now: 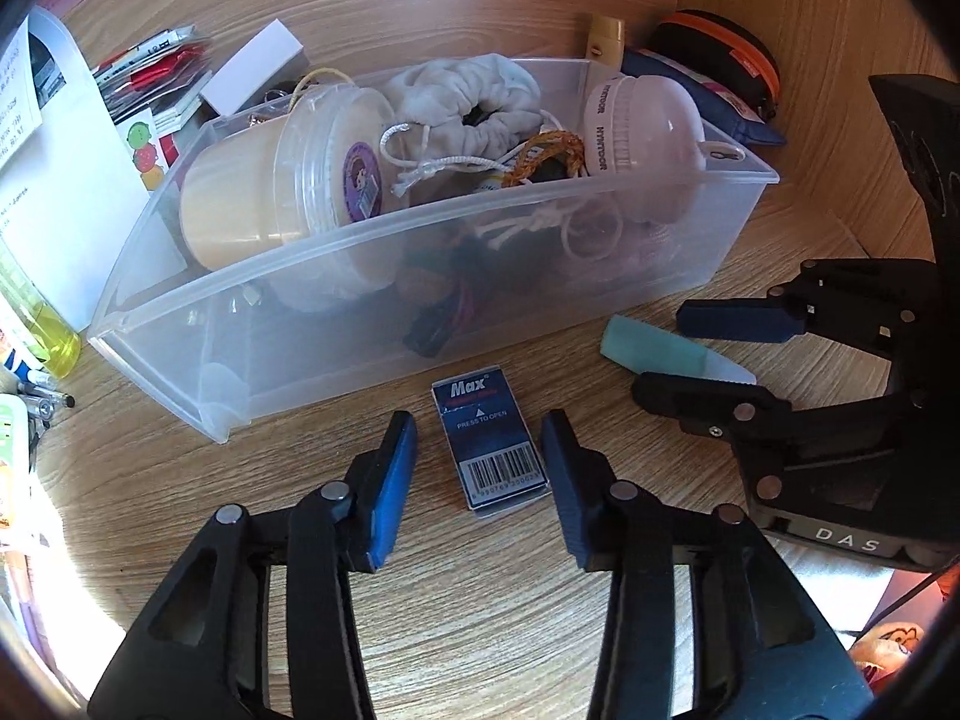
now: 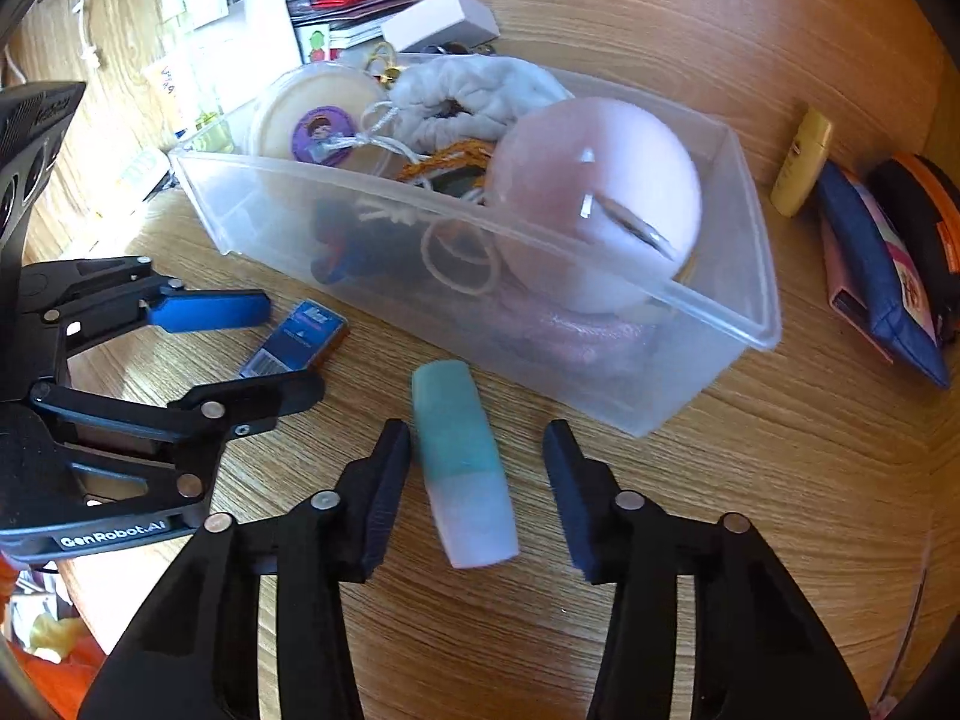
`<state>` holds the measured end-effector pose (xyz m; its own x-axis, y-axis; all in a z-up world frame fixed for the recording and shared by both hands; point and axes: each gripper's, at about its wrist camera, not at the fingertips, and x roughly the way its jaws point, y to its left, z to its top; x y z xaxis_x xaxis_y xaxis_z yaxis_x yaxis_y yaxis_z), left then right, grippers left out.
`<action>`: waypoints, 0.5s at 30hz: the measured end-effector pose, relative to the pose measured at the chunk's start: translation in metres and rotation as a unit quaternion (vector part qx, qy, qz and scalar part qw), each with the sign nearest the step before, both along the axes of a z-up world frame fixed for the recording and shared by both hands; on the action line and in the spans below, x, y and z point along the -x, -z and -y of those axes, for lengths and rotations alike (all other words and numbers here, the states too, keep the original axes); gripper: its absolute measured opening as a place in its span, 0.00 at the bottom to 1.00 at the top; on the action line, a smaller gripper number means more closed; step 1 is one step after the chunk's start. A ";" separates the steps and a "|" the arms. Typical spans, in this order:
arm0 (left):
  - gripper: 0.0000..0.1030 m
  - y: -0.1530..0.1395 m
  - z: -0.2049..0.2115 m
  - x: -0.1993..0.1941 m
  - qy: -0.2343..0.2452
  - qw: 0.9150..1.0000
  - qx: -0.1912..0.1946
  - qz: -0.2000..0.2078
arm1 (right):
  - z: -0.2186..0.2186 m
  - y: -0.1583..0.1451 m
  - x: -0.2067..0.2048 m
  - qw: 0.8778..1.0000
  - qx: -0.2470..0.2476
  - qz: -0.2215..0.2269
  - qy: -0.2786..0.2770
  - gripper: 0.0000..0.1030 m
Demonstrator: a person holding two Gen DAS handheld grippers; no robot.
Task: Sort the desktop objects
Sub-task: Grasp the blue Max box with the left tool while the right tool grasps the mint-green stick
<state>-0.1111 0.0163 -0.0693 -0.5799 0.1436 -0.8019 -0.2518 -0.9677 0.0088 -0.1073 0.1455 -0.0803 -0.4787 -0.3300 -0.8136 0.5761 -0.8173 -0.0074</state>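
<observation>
Left wrist view: one staple box [image 1: 489, 441] between the wide-open, empty left hand-held gripper [image 1: 480, 489] fingers.

Clearances, wooden desk in front of the bin

Clear bin [image 1: 372, 312], filled to its rim, blocks the far side. Bare wood on the near side; staple box [image 1: 489, 441] and teal tube [image 2: 465, 462] lie there, each between spread fingers of an open gripper. Left edge crowded by pens [image 1: 42, 390] and bottle [image 1: 42, 324]; pouches [image 2: 888, 264] occupy far right.
</observation>
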 end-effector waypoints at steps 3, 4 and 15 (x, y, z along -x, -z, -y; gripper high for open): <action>0.27 0.000 -0.006 0.001 0.013 1.000 0.004 -0.009 | 0.003 -0.001 -0.004 1.000 0.002 -0.003 -0.006 0.22; 0.26 0.000 -0.008 0.000 0.016 1.000 0.008 -0.012 | 0.003 -0.001 -0.005 1.000 0.003 -0.002 -0.008 0.22; 0.26 -0.022 0.000 -0.013 0.008 0.999 -0.022 -0.042 | -0.024 -0.026 -0.024 0.998 0.063 0.001 0.004 0.22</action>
